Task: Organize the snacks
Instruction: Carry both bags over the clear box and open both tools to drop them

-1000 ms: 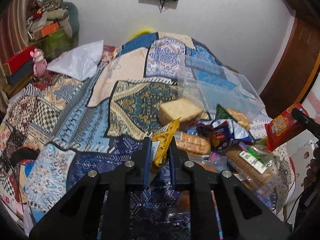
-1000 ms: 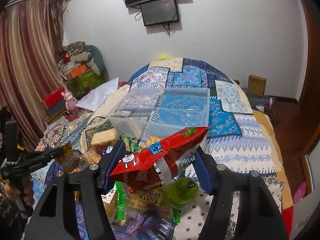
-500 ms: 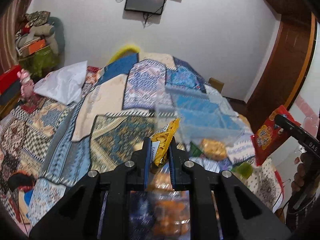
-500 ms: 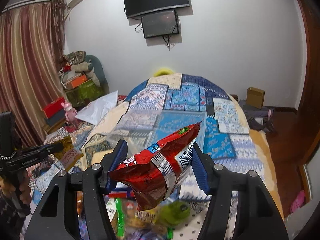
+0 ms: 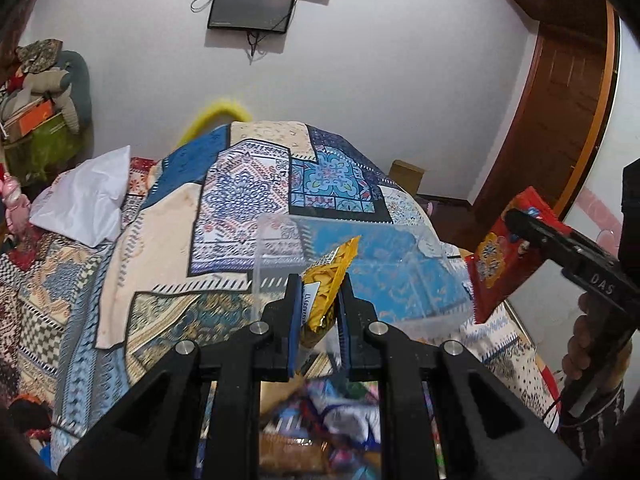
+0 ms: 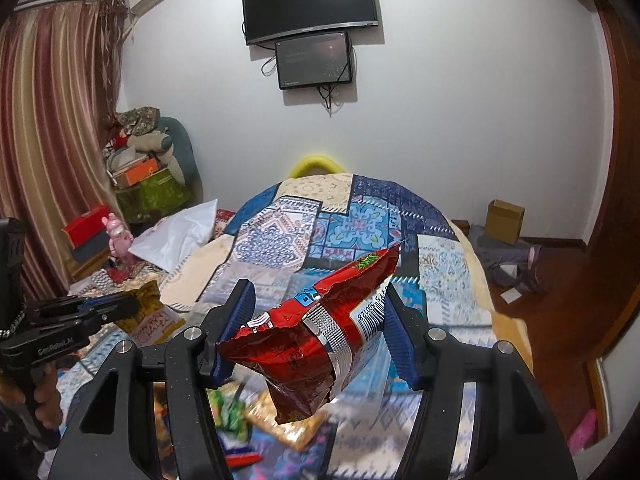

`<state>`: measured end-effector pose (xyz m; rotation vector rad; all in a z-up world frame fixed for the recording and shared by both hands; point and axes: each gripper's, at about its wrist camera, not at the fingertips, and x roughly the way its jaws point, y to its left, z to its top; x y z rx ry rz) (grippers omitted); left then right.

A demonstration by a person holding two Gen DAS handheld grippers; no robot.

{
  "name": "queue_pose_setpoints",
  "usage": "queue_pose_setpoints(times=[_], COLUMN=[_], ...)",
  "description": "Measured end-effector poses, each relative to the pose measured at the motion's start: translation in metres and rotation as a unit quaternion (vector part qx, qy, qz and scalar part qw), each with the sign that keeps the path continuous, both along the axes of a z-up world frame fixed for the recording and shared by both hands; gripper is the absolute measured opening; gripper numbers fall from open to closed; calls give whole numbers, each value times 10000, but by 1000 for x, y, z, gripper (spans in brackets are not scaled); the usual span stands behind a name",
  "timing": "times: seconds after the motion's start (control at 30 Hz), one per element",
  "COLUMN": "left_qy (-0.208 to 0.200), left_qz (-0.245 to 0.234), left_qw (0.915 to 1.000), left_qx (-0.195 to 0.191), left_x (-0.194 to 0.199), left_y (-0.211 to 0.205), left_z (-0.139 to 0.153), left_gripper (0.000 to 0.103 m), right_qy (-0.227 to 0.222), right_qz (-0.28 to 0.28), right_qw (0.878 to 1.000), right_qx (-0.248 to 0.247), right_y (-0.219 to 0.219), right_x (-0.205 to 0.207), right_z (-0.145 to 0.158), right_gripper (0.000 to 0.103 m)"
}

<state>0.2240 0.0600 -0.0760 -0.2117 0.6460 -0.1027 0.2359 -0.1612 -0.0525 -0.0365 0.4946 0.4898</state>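
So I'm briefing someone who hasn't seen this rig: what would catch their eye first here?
Probably the red snack bag, clamped crosswise in the right gripper in mid-air. Next, the yellow snack packet pinched upright in the left gripper. Behind both, a clear plastic bin sits on the patchwork bedspread, with blurred loose snacks below.
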Motion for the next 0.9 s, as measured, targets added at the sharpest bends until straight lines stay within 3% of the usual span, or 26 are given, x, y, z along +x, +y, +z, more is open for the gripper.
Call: queue_pose_setpoints(times=[0.47,0.73,0.8,0.83,0.87,0.9], left_qy=[265,411,361,318,250,173], left_qz=[97,115,114,128,181,220], left_qw=[9990,9967,9961,9963,9965,9966], left_qx=[355,697,799,789,781,774], left_x=[72,88,85,82,78,75], left_y=[-14,-22,-26,-26,-25,-24], left_z=[-31,-48,-47,-46,-43,-40], left_gripper=[15,17,31,49,60,60], right_qy=[461,808,876,852,762,639], right_qz=[-37,151,122,110,79,39], right_qw=[9963,9900,9879,9877,9880,9884], right_qx=[-719,-1149,-1271,-1305,-1339,-1375], right_y=[25,41,44,45,46,45], right_x=[59,69,68,67,64,60], right_z=[-40,-60,-62,-61,-59,-56], right_gripper=[58,59,63,71,82,85])
